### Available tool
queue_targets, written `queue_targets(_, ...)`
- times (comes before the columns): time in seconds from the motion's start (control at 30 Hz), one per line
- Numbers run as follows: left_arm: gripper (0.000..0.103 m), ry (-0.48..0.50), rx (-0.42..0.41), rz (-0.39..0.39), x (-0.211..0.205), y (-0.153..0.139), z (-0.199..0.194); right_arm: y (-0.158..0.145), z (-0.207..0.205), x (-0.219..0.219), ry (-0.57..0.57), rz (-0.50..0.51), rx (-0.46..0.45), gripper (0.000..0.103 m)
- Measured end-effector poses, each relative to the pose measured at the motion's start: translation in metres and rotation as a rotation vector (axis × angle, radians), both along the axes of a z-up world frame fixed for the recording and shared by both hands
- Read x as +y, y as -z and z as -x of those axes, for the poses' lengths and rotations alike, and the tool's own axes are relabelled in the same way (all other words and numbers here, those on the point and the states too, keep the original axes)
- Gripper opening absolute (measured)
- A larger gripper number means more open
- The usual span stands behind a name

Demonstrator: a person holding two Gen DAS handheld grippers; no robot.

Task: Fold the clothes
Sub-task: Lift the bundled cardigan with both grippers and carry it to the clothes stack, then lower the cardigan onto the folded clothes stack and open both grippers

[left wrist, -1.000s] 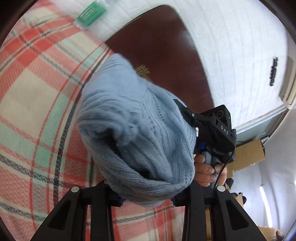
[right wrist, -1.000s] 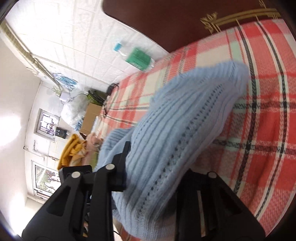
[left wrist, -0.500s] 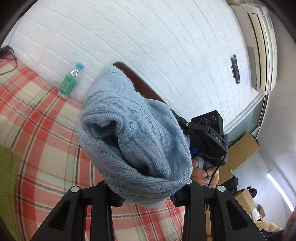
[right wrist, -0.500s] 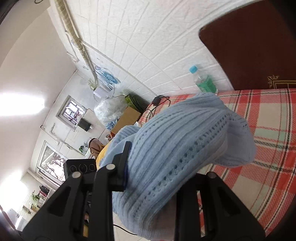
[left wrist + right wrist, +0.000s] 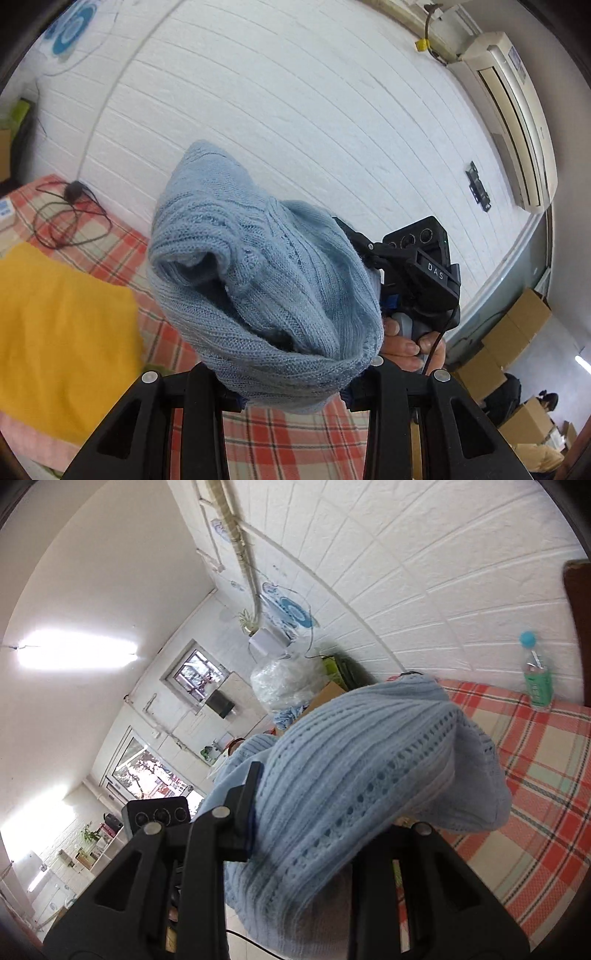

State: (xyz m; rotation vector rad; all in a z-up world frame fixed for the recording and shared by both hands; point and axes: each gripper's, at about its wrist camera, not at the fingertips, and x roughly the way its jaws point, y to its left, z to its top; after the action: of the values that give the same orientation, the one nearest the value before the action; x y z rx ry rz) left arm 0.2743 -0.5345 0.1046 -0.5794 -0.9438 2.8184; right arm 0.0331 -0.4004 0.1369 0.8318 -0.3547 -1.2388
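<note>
Left wrist view: both grippers are carrying one bundled pale blue ribbed knit sweater (image 5: 266, 295) at frame centre.
Left gripper (image 5: 291, 384) and right gripper (image 5: 325, 834) are each clamping the bundle, likely keeping it folded, above the red plaid bedspread (image 5: 280, 439), beside a yellow cloth (image 5: 62, 339) at left.

- My left wrist camera sits right behind the bunched pale blue knitted sweater (image 5: 266, 295), tilted up at the white brick wall (image 5: 295, 110).
- My right wrist camera, equally close to the sweater (image 5: 351, 782), faces the opposite way.
- Both catch the red plaid bedspread (image 5: 280, 443) (image 5: 535, 775).
</note>
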Motion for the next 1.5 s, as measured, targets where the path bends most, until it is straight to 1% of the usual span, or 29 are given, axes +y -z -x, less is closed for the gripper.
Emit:
queue_targets(0.13,0.034,-0.105,-0.01,0.018,-0.045,-0.007,-0.026,-0.011,-0.02,-0.066,-0.055,-0.016,-0.001,0.029)
queue_targets(0.23,0.036,-0.176,-0.024,0.011,-0.078,0.0,-0.044,-0.007,-0.033,-0.11,-0.081,-0.025,-0.01,0.029)
queue_targets(0.27,0.036,-0.197,-0.029,0.004,-0.088,0.005,-0.05,0.002,-0.036,-0.124,-0.091,-0.045,-0.027,0.029)
queue_targets(0.33,0.038,-0.242,-0.068,-0.068,-0.11,0.032,-0.06,0.023,-0.042,-0.151,-0.11,-0.101,-0.063,0.03)
queue_targets(0.37,0.037,-0.264,-0.088,-0.104,-0.121,0.045,-0.065,0.04,-0.046,-0.163,-0.129,-0.147,-0.078,0.031)
queue_targets(0.4,0.037,-0.278,-0.116,-0.136,-0.128,0.062,-0.068,0.056,-0.048,-0.168,-0.132,-0.191,-0.089,0.033)
queue_targets(0.47,0.038,-0.281,-0.155,-0.198,-0.137,0.093,-0.071,0.09,-0.051,-0.176,-0.134,-0.279,-0.109,0.045)
queue_targets(0.5,0.039,-0.281,-0.158,-0.22,-0.138,0.101,-0.071,0.107,-0.053,-0.18,-0.135,-0.323,-0.119,0.047)
queue_targets(0.53,0.043,-0.28,-0.16,-0.242,-0.14,0.109,-0.072,0.124,-0.054,-0.184,-0.136,-0.367,-0.129,0.049)
queue_targets(0.6,0.047,-0.265,-0.138,-0.255,-0.14,0.114,-0.073,0.13,-0.05,-0.175,-0.135,-0.343,-0.15,0.053)
queue_targets(0.7,0.047,-0.267,-0.129,-0.244,-0.143,0.111,-0.073,0.121,-0.049,-0.157,-0.166,-0.291,-0.16,0.057)
queue_targets(0.77,0.047,-0.274,-0.129,-0.249,-0.146,0.112,-0.072,0.11,-0.059,-0.149,-0.198,-0.274,-0.112,0.063)
queue_targets(0.8,0.047,-0.277,-0.129,-0.252,-0.148,0.112,-0.071,0.105,-0.066,-0.146,-0.214,-0.272,-0.077,0.063)
queue_targets(0.83,0.047,-0.28,-0.13,-0.245,-0.148,0.11,-0.071,0.102,-0.072,-0.145,-0.218,-0.285,-0.044,0.053)
queue_targets(0.87,0.047,-0.283,-0.131,-0.239,-0.149,0.108,-0.071,0.1,-0.078,-0.144,-0.221,-0.299,-0.011,0.04)
queue_targets(0.9,0.047,-0.286,-0.132,-0.232,-0.149,0.105,-0.071,0.097,-0.08,-0.144,-0.228,-0.294,-0.027,0.04)
queue_targets(0.93,0.047,-0.29,-0.126,-0.205,-0.148,0.098,-0.073,0.094,-0.082,-0.145,-0.235,-0.287,-0.048,0.036)
queue_targets(0.97,0.047,-0.294,-0.12,-0.179,-0.146,0.091,-0.074,0.089,-0.084,-0.143,-0.245,-0.26,-0.065,0.036)
queue_targets(1.0,0.049,-0.301,-0.115,-0.153,-0.143,0.086,-0.077,0.083,-0.086,-0.141,-0.256,-0.231,-0.081,0.036)
queue_targets(1.03,0.056,-0.308,-0.11,-0.128,-0.14,0.081,-0.079,0.078,-0.088,-0.139,-0.266,-0.201,-0.098,0.035)
queue_targets(1.07,0.059,-0.318,-0.124,-0.108,-0.137,0.083,-0.079,0.077,-0.09,-0.138,-0.27,-0.198,-0.105,0.036)
queue_targets(1.2,0.061,-0.356,-0.196,-0.061,-0.129,0.105,-0.075,0.102,-0.095,-0.146,-0.236,-0.334,0.006,0.04)
queue_targets(1.23,0.061,-0.363,-0.199,-0.054,-0.127,0.109,-0.074,0.104,-0.096,-0.145,-0.233,-0.331,0.027,0.044)
queue_targets(1.3,0.064,-0.378,-0.189,-0.038,-0.123,0.111,-0.076,0.1,-0.097,-0.141,-0.217,-0.324,0.07,0.047)
queue_targets(1.33,0.067,-0.389,-0.184,-0.026,-0.121,0.111,-0.077,0.097,-0.098,-0.139,-0.208,-0.32,0.091,0.052)
queue_targets(1.4,0.073,-0.423,-0.184,0.018,-0.116,0.106,-0.079,0.09,-0.103,-0.135,-0.191,-0.314,0.179,0.055)
queue_targets(1.43,0.076,-0.44,-0.185,0.041,-0.112,0.102,-0.08,0.089,-0.104,-0.132,-0.187,-0.312,0.196,0.059)
queue_targets(1.47,0.077,-0.451,-0.188,0.061,-0.11,0.099,-0.081,0.089,-0.104,-0.13,-0.184,-0.31,0.208,0.061)
queue_targets(1.5,0.077,-0.464,-0.191,0.081,-0.107,0.096,-0.082,0.089,-0.104,-0.128,-0.181,-0.309,0.22,0.061)
